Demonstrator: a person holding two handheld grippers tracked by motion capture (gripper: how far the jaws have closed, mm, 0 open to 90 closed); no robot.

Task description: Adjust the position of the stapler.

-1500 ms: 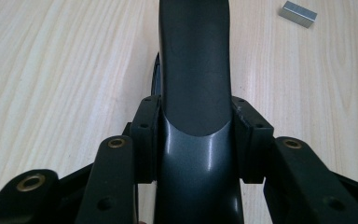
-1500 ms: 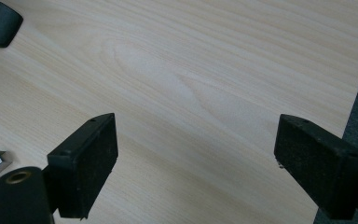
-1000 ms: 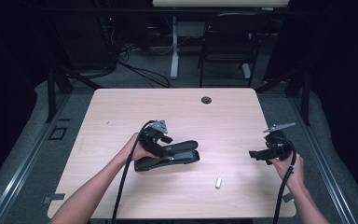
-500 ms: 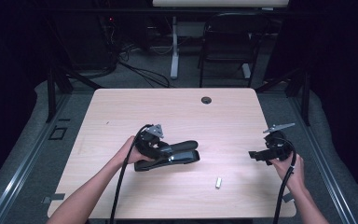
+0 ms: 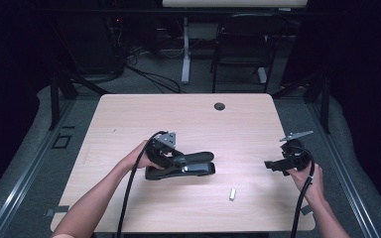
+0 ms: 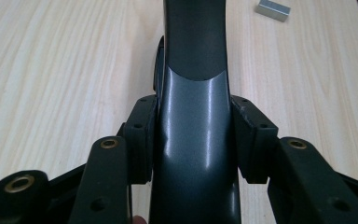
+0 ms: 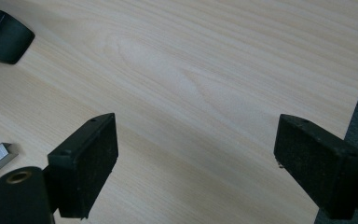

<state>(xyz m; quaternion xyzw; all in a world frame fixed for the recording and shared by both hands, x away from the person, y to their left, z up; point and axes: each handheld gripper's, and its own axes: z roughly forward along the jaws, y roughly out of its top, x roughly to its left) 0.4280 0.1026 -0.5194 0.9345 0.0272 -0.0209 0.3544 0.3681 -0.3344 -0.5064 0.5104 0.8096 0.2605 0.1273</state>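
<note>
The left claw [image 6: 193, 140] has just been closing and now clamps the long black plastic stapler [image 5: 186, 166] lying mid-left on the pale wooden tabletop [image 5: 188, 119], ready to be worked, while the right claw [image 7: 196, 163] hovers open at the right edge.

Left gripper [image 5: 171, 159] apparently grips the stapler [image 5: 186, 166]; staples [image 5: 232, 194] nearby.

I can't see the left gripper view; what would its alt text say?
The left gripper has just closed its two black jaws on the dark stapler, whose glossy body runs up the middle of the picture. Under it lies the pale wooden table, and a small strip of staples sits at the top right.
</note>
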